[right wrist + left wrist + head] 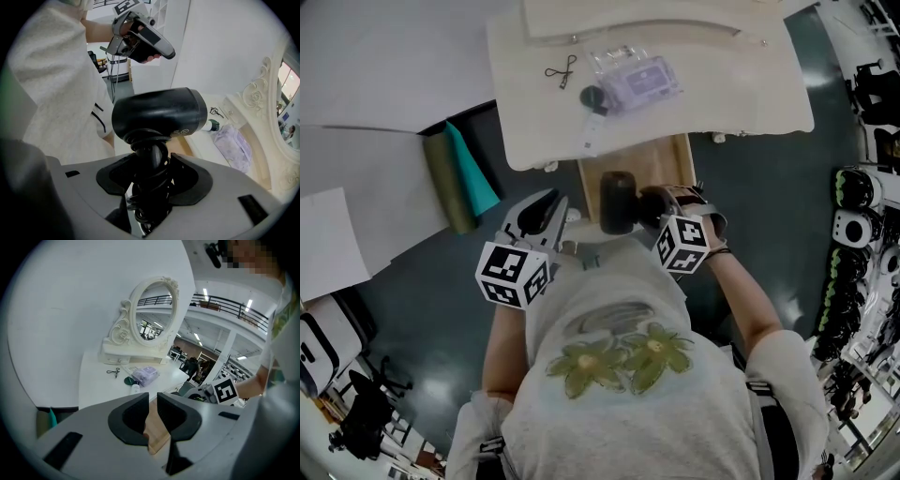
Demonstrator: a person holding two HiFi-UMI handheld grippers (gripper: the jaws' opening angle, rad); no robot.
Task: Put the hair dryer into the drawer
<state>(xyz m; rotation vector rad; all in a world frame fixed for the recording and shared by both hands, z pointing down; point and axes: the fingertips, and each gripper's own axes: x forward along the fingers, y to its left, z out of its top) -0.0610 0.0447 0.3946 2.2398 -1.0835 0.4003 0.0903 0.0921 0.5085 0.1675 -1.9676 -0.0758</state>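
Over wood drawer (661,159), R tool (152,164) pinches black cord-wrapped hair dryer (159,112); L tool (153,401) ajar.

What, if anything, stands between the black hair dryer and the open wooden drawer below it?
Nothing visible does. The black hair dryer, clamped by its cord-wrapped handle in the right gripper, hangs over the open pale wooden drawer. The left gripper sits at the drawer's left side, jaws empty.

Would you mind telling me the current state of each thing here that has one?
Drawer: open, wooden inside showing.
Hair dryer: held by its handle, cord wound round the handle.
Right gripper: shut on the hair dryer.
Left gripper: jaws slightly apart, empty.
Mirror: upright on the table.
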